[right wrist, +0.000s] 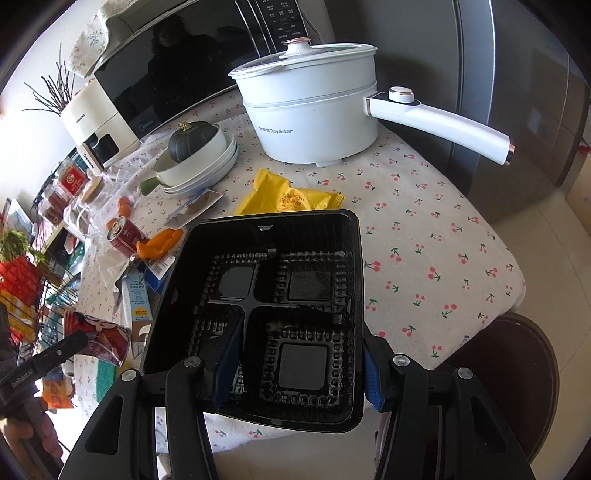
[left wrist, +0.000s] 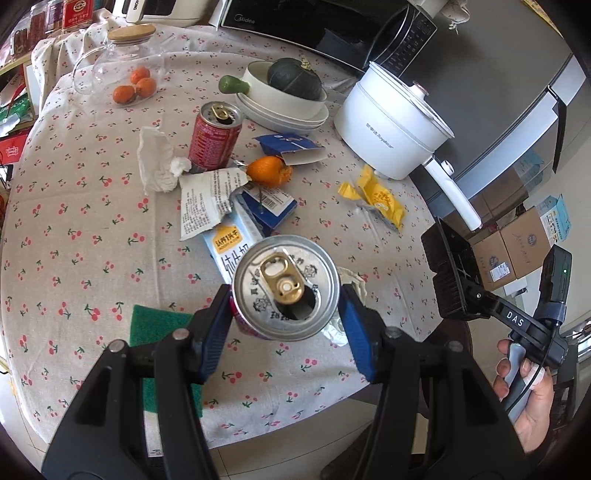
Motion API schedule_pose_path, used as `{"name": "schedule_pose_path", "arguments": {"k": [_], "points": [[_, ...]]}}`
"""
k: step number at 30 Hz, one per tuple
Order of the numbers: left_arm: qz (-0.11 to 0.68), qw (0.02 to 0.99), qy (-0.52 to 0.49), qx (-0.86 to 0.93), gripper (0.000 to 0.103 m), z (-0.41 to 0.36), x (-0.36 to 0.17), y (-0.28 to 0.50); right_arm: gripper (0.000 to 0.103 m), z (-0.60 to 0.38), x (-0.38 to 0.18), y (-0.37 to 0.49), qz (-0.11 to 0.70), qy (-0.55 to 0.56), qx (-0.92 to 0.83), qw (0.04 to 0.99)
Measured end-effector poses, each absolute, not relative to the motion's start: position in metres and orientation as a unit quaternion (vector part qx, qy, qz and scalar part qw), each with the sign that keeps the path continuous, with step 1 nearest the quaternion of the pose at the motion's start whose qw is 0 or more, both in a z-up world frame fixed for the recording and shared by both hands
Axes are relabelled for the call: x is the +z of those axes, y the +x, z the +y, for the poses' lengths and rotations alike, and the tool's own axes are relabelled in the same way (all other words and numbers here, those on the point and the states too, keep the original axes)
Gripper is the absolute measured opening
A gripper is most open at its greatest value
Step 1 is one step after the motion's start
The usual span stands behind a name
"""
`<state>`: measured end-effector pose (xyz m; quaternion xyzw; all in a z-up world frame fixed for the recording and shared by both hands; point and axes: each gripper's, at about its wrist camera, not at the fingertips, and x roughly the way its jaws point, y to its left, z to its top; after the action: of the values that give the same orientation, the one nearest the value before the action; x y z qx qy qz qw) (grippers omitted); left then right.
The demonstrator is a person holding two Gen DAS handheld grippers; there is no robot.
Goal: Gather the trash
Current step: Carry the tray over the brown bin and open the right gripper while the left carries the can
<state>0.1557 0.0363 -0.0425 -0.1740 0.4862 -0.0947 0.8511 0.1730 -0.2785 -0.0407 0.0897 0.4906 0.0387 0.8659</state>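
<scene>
My left gripper [left wrist: 284, 295] is shut on an opened drink can [left wrist: 286, 280], its blue pads against both sides, and holds it upright above the cherry-print table [left wrist: 74, 240]. In the right wrist view the same can [right wrist: 99, 339] shows at lower left. My right gripper [right wrist: 301, 339] is shut on a black compartment tray [right wrist: 280, 280], one finger inside it and one outside its right wall. On the cloth lie a red can [left wrist: 216, 134], crumpled tissue [left wrist: 157, 162], a torn paper wrapper [left wrist: 207, 199], a milk carton [left wrist: 229, 243], orange peel [left wrist: 269, 170] and a yellow wrapper [left wrist: 376, 195].
A white electric pot [left wrist: 391, 129] with a long handle stands at the table's right. Behind it are stacked bowls holding a green squash [left wrist: 291, 85], a glass teapot [left wrist: 122, 62] beside oranges, and a microwave [left wrist: 314, 22]. A green cloth [left wrist: 155, 321] lies near the front edge.
</scene>
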Motion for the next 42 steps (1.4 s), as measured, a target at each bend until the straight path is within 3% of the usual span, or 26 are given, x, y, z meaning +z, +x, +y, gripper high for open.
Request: {"name": "schedule_pose_path", "arguments": {"k": [16,38,41,42], "points": [[0.458,0.864,-0.115,-0.175,0.059,-0.05,-0.021,0.148,0.057,-0.374,-0.032,0.113,0.492,0.092,-0.015,0.865],[0.495,0.813,-0.03,-0.304,0.059,-0.211,-0.068,0.122,0.057,-0.481,-0.104,0.042,0.577,0.118,-0.095,0.802],[0.495,0.811,-0.022,-0.311,0.059,-0.221,-0.073,0.12,0.063,-0.478,-0.106,0.043,0.575,0.134,-0.078,0.804],[0.496,0.81,-0.019,-0.313,0.059,-0.224,-0.074,0.119,0.073,-0.478,-0.105,0.042,0.573,0.139,-0.073,0.804]]}}
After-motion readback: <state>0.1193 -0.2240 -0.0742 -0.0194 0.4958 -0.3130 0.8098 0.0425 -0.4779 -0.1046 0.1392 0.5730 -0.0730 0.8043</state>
